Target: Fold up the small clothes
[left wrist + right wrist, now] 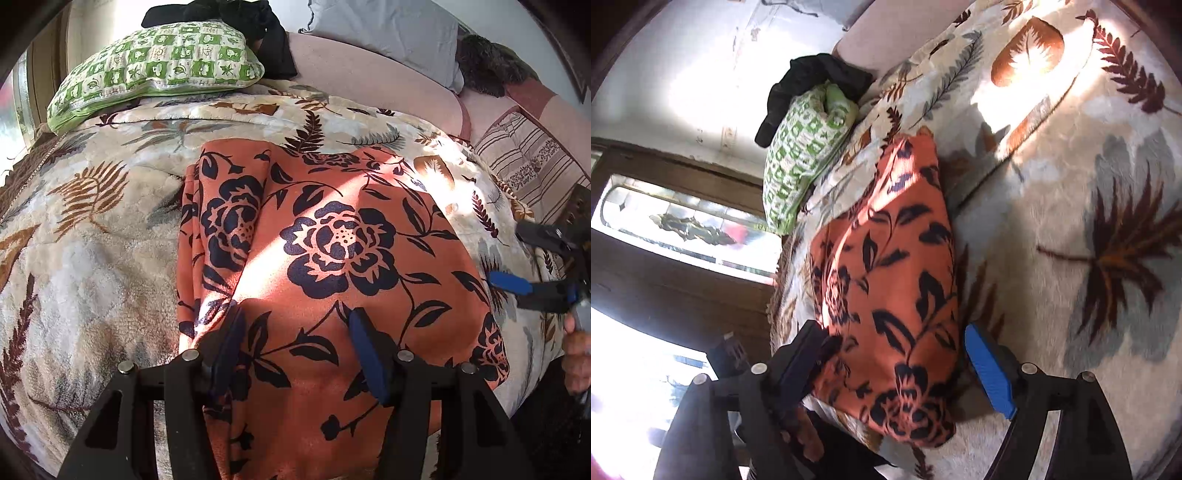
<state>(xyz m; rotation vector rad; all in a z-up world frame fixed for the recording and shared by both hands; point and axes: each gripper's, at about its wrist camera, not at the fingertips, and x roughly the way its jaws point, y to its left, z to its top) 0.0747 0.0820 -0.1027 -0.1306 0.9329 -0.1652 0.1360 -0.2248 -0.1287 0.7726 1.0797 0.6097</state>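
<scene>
An orange garment with dark blue flowers (332,240) lies folded on a cream leaf-print blanket (92,240) covering a bed. My left gripper (295,317) hovers over the garment's near part, jaws apart, the cloth lying under and between the fingers without being pinched. My right gripper (506,254) comes in from the right edge, open, its blue fingertip (509,282) at the garment's right border. In the right wrist view the garment (886,277) runs away from me, and its near end sits between the wide-open fingers of the right gripper (894,336).
A green checked pillow (155,66) with a black garment (229,14) behind it lies at the head of the bed. A grey pillow (388,33) and a striped cushion (524,162) are at the back right. A hand (576,354) shows at the right edge.
</scene>
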